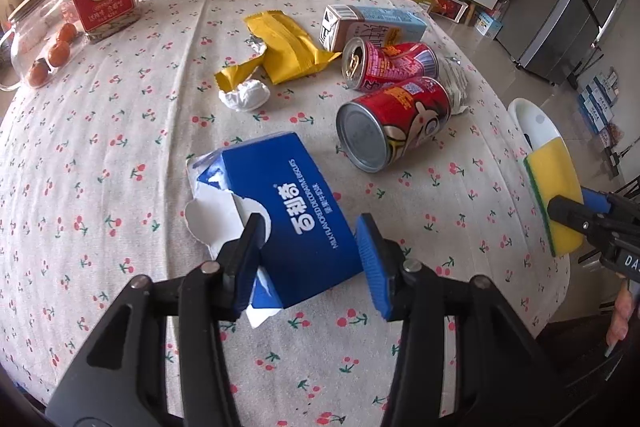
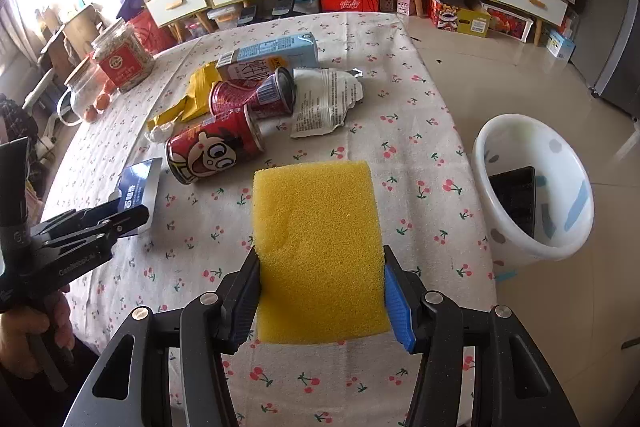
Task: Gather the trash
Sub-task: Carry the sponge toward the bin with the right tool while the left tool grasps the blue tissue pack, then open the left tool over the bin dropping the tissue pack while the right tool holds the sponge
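My left gripper [image 1: 310, 259] has its jaws around a torn blue biscuit box [image 1: 292, 223] on the cherry-print tablecloth, both pads against its sides. The box also shows in the right wrist view [image 2: 140, 185]. My right gripper [image 2: 322, 301] is shut on a yellow sponge [image 2: 318, 247], held above the table near its right edge; it also shows in the left wrist view [image 1: 554, 199]. Two red cans [image 1: 394, 123] [image 1: 390, 65], a yellow wrapper [image 1: 286, 49], a crumpled white tissue [image 1: 246, 95], a light blue carton [image 1: 372, 27] and a white wrapper [image 2: 326, 103] lie beyond.
A white bin [image 2: 532, 191] with a dark item inside stands on the floor right of the table. A seed jar [image 1: 100, 1] and a glass jar with oranges [image 1: 40, 43] stand at the table's far left. Shelves and drawers line the back wall.
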Demonstrator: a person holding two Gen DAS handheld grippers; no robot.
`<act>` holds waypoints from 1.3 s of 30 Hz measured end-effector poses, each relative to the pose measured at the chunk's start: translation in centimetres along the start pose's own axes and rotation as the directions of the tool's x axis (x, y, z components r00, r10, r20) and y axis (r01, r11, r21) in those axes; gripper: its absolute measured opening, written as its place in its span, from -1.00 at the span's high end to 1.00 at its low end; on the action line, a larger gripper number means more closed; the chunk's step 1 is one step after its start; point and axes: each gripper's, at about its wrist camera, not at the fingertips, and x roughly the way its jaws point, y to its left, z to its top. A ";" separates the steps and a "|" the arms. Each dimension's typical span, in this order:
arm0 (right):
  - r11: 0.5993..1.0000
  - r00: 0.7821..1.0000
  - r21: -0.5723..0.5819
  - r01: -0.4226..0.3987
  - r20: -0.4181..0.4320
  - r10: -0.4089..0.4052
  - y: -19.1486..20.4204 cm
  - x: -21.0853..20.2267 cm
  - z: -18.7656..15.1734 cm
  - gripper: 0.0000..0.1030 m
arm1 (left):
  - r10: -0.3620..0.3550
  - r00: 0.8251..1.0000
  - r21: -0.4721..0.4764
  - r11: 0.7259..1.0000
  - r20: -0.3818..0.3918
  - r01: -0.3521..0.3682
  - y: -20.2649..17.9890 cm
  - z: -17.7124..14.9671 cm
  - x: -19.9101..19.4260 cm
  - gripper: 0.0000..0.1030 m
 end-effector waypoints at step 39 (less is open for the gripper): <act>0.862 0.986 0.494 0.110 0.053 -0.157 -25.4 -5.0 0.2 -0.09 | -0.251 0.964 0.444 0.857 -0.089 0.264 -28.0 7.4 4.9 0.05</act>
